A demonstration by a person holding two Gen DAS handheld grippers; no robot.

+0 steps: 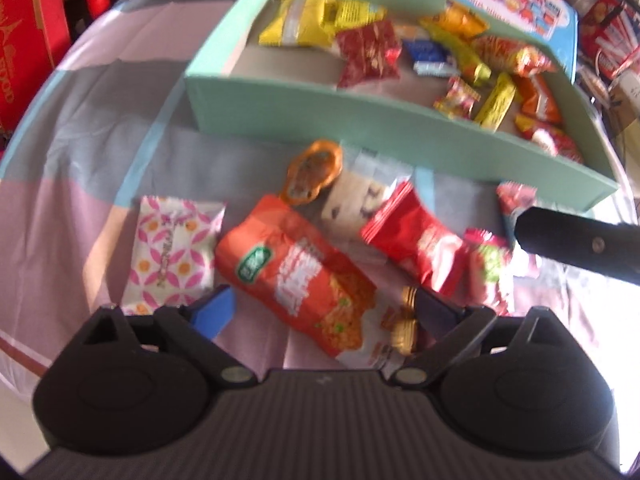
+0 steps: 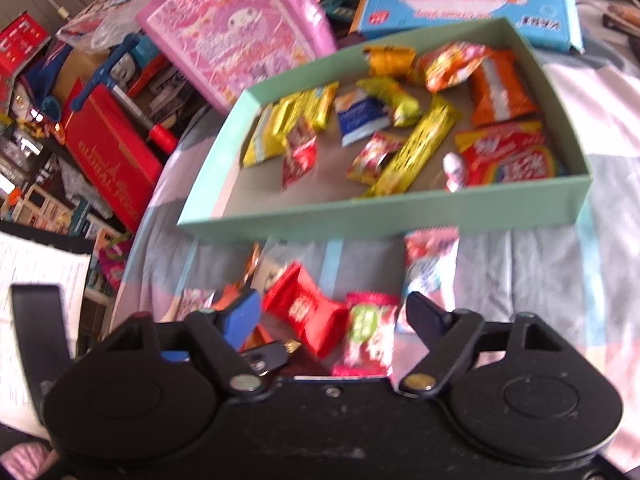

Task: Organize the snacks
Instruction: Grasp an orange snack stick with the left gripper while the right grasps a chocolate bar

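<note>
Hovering: 2 hand-held grippers hang over a scatter of loose snacks on a patchwork cloth, just in front of a mint-green box that already holds more than 10 packets.

Left gripper: jaws spread wide, nothing pinched; the big orange noodle packet lies between the fingers, with a small gold-wrapped sweet right by the far finger.

Right gripper: jaws apart and not pressing on anything; a red candy packet and a pink-and-green candy both lie in the gap.

Task's things: the unsorted snacks lie on the cloth just outside the box's near wall, among them a pink-patterned packet and an orange pretzel-shaped pack; the sorted ones lie loose on the box floor.

Stage, as judged: each gripper looks lined up for a pickup, with neither grasp made yet.

Risk 1: the right jaws could close on 2 candies at once, since they lie touching; 1 may slip free over the box wall.

Risk 2: the left fingers could catch the gold sweet with the noodle packet, or pinch only crinkly film and lose it.

Risk 3: the grippers work close together, so a sideways reach could bump them.
</note>
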